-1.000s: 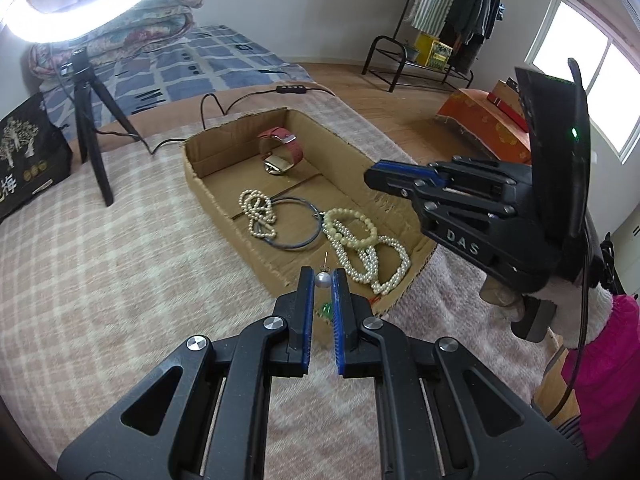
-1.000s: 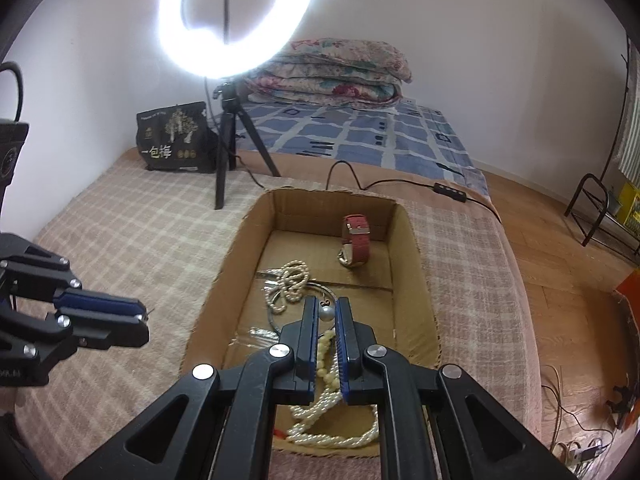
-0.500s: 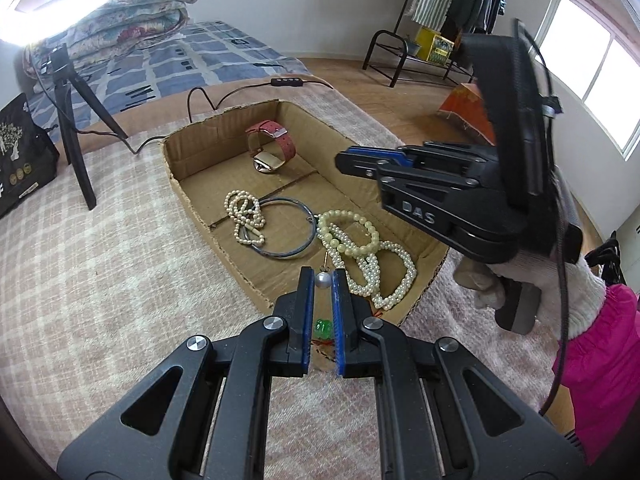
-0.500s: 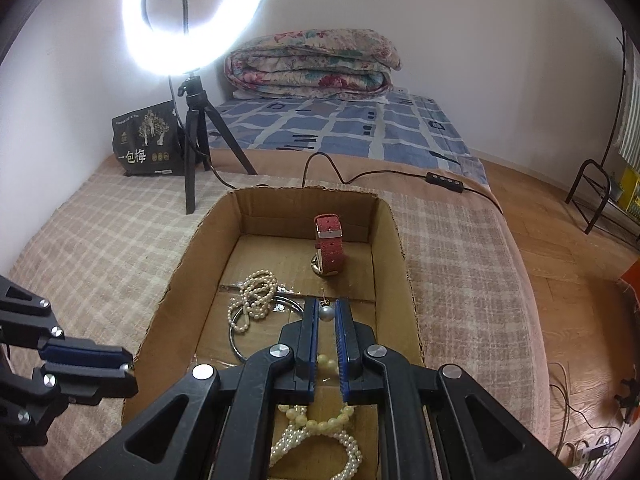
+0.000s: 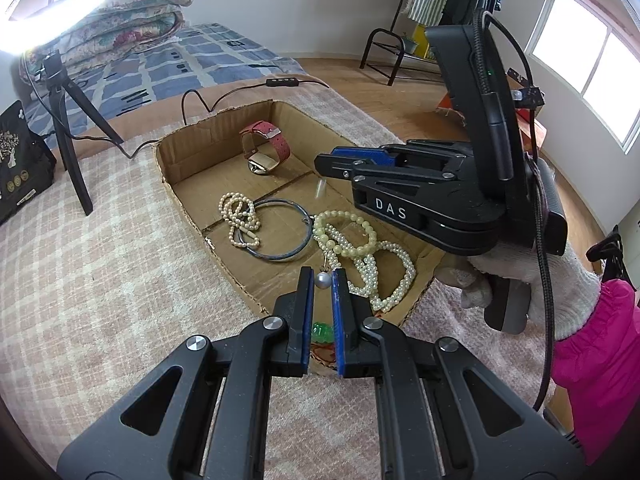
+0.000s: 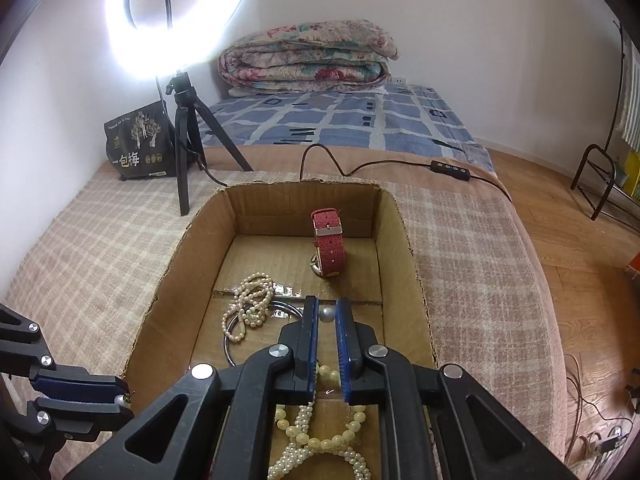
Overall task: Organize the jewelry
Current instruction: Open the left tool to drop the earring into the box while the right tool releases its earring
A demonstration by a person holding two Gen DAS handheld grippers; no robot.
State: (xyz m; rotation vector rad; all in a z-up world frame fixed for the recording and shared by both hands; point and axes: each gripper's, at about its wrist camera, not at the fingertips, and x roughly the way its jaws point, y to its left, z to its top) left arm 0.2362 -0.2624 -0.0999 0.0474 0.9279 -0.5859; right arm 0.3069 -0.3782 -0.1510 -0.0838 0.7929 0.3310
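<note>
The left gripper pinches a silver pearl earring just above the near edge of the cardboard box on the bed. Inside lie a pearl strand, a metal bangle, pearl bracelets and a red watch. The right gripper pinches a second pearl earring over the box.

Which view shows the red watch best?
The right wrist view: the watch stands near mid-frame in the box, unobstructed, strap and buckle facing the camera, the case partly hidden behind the strap. The left wrist view shows it smaller, at the box's far end, from the side, with the case and strap loop visible.
</note>
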